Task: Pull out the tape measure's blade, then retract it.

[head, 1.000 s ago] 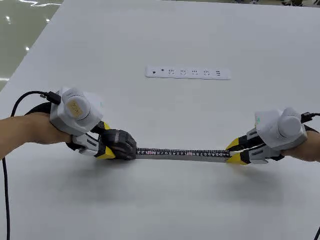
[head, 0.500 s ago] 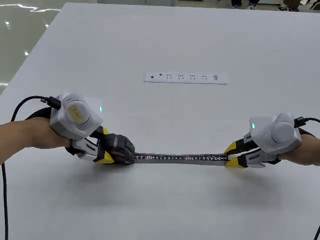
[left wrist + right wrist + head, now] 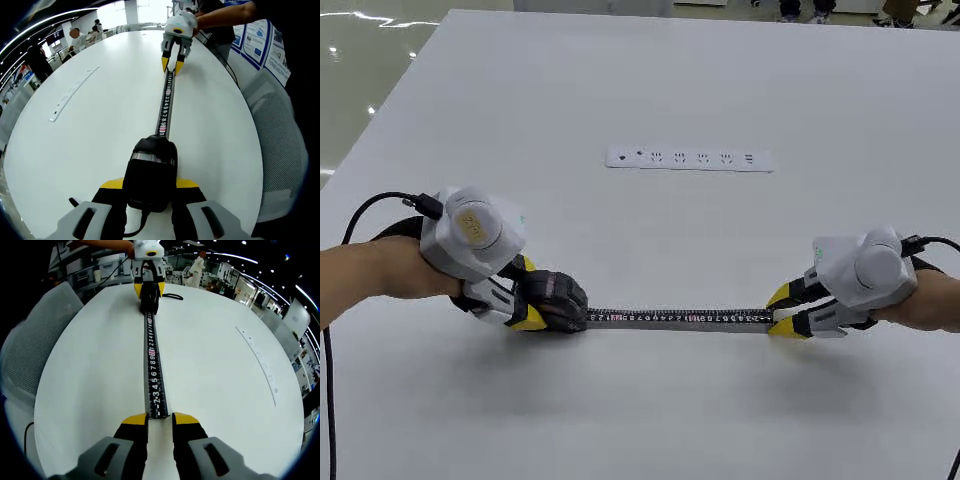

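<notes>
- We clamp the tape measure (image 3: 556, 299) in our left gripper (image 3: 533, 313), forearm low and level, near the front edge of the table (image 3: 650, 420).
- Our right gripper (image 3: 783, 311), mirrored opposite, pinches the tip of the stretched blade (image 3: 680, 317).

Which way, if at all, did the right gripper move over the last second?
No: right gripper stays below the power strip's right end; only the camera shifted.

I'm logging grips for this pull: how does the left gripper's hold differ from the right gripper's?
The left gripper clamps the bulky black tape measure case, jaws spread wide; the right gripper grips the thin black numbered blade by its tip, jaws much closer. The left anchors the blade's root, the right its free end. Both have yellow-tipped jaws.
</notes>
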`<state>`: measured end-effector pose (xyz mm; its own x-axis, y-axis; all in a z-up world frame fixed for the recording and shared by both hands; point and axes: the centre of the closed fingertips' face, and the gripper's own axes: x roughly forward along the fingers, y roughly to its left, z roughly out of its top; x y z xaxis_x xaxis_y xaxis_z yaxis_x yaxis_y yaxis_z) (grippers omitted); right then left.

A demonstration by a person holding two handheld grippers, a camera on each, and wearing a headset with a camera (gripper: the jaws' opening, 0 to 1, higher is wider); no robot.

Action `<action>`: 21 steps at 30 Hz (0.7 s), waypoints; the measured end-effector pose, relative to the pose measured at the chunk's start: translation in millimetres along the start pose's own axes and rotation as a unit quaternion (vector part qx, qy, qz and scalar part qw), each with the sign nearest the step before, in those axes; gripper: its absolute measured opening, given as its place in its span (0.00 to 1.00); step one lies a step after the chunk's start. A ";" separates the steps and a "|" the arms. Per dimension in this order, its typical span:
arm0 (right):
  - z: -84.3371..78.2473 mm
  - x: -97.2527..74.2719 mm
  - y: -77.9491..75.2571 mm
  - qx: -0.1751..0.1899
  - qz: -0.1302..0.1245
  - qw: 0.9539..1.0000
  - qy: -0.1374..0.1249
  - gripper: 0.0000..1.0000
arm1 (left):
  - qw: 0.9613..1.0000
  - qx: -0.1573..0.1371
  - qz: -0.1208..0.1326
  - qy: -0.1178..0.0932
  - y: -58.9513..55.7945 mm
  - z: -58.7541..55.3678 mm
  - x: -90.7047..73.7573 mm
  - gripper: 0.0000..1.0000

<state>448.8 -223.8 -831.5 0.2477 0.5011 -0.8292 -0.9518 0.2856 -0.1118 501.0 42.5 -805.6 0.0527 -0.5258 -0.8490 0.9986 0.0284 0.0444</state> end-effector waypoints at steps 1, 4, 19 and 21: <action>0.3 0.1 0.2 0.000 0.000 1.000 0.000 0.19 | 1.000 0.000 0.000 0.000 0.0 -0.1 0.2 0.31; 0.7 0.0 -1.9 0.001 -0.005 1.000 0.002 0.22 | 1.000 0.000 -0.002 0.000 -0.5 -0.1 0.9 0.32; 1.9 -1.8 2.8 0.016 -0.014 1.000 0.009 0.31 | 1.000 0.000 0.019 -0.002 3.3 -2.7 -8.3 0.36; 0.9 -4.6 5.4 0.022 -0.017 1.000 0.008 0.32 | 1.000 -0.008 0.023 -0.005 1.4 -4.0 -13.7 0.38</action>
<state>442.7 -223.9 -827.8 0.2765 0.4769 -0.8343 -0.9338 0.3383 -0.1161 501.6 53.2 -796.0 0.0980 -0.5320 -0.8411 0.9951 0.0654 0.0746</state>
